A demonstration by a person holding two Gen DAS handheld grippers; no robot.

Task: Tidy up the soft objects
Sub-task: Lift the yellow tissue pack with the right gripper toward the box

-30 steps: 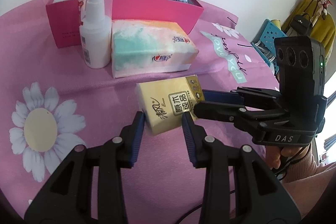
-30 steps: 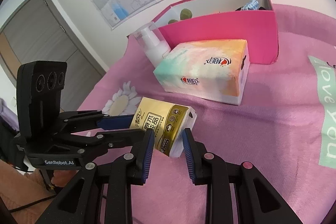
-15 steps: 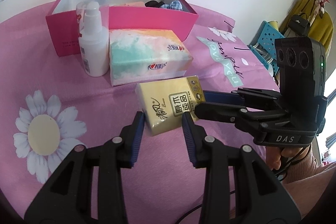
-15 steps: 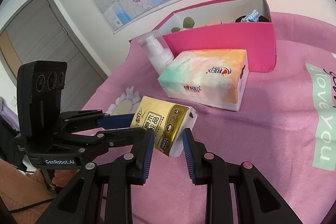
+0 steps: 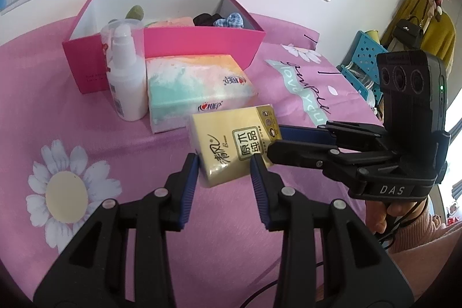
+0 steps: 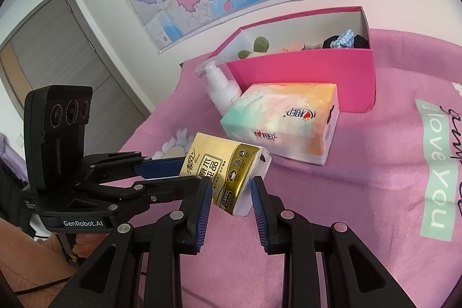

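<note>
A: Anything changed?
B: Barely. Both grippers stay put: left gripper [image 5: 224, 170] and right gripper [image 6: 231, 192], fingers narrow, each clamping the gold tissue pack [image 5: 235, 145], lifted near the pastel tissue box [image 5: 199, 87].
A: Meaning?
B: Carry to the far pink box [image 5: 202, 44] probably hasn't begun.

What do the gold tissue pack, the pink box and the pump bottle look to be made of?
Gold tissue pack: glossy plastic film, likely over soft tissue; it shines and its white end looks folded.
Pink box: seemingly stiff matte cardboard; thin straight walls, white inside.
Pump bottle: white plastic, smooth, with a clear cap over the pump.
</note>
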